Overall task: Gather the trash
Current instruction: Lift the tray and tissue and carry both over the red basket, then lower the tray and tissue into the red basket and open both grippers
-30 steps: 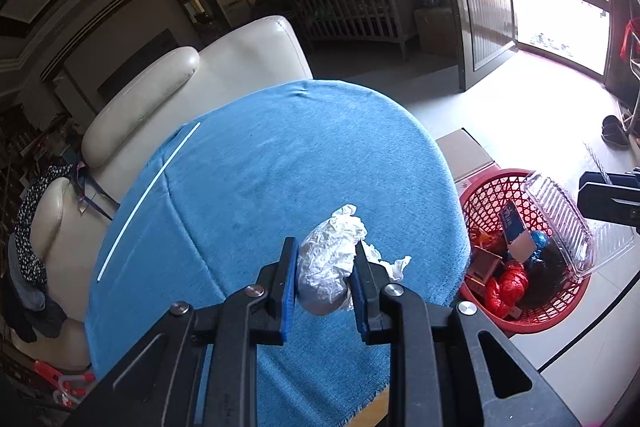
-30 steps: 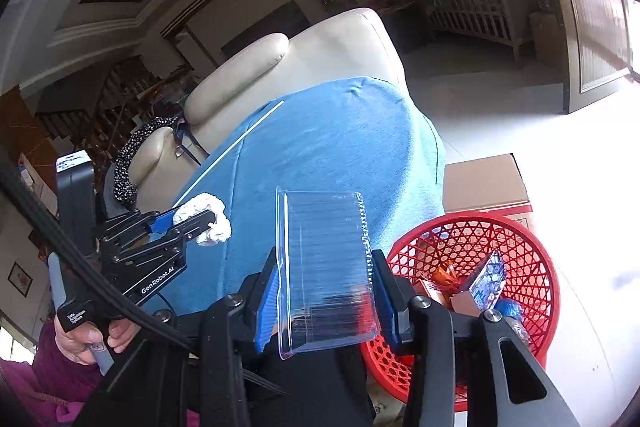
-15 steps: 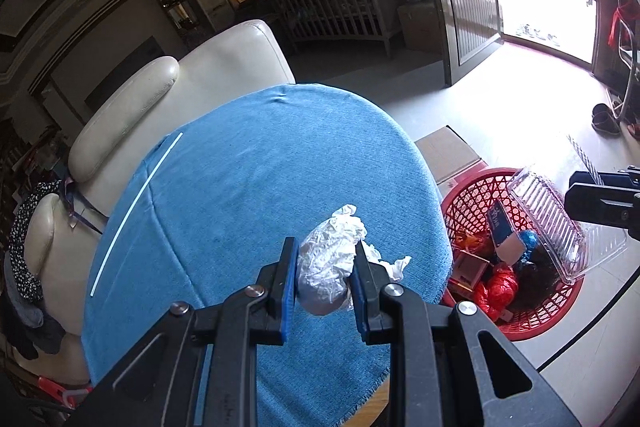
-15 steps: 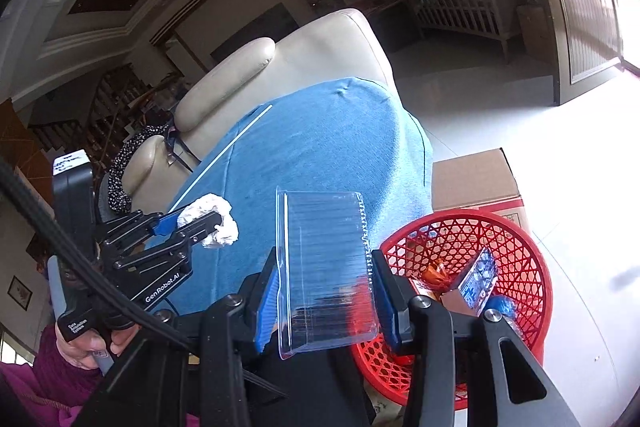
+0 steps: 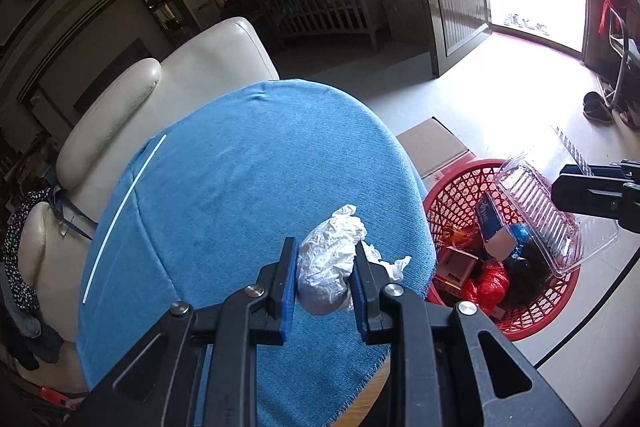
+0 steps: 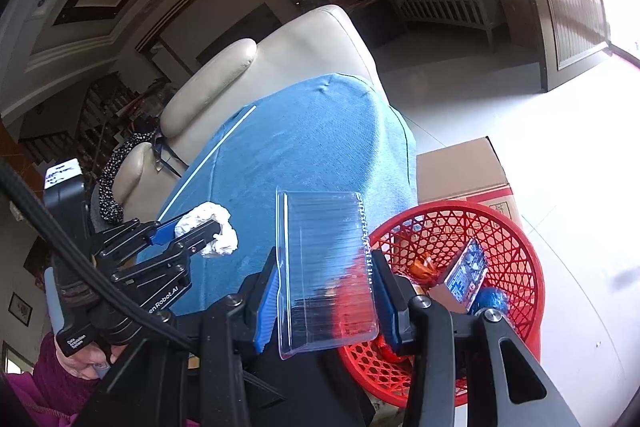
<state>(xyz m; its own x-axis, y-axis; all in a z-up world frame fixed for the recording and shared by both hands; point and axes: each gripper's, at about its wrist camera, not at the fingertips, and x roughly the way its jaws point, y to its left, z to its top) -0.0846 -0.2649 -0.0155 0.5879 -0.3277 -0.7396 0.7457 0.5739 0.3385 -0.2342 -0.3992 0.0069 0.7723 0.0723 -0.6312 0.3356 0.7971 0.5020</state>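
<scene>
My left gripper (image 5: 325, 269) is shut on a crumpled white paper wad (image 5: 328, 267), held above the near right part of the blue-clothed round table (image 5: 240, 179). In the right wrist view the same left gripper (image 6: 188, 231) and paper wad (image 6: 214, 227) show at the left. My right gripper (image 6: 326, 291) is shut on a clear ribbed plastic clamshell box (image 6: 324, 267), held beside the table over the rim of the red mesh basket (image 6: 520, 259). The clamshell box (image 5: 540, 211) hangs over the basket (image 5: 452, 187) in the left wrist view too.
The basket on the pale floor holds several pieces of trash, among them a blue packet (image 6: 466, 275) and a red bag (image 5: 486, 283). A cardboard box (image 6: 460, 167) stands behind it. A cream leather sofa (image 5: 168, 91) backs the table. A person's hand (image 6: 88, 363) grips the left handle.
The left gripper with the paper wad has drifted a little toward the basket, so the table and basket sit further left in its view. The right gripper holds nearly still.
</scene>
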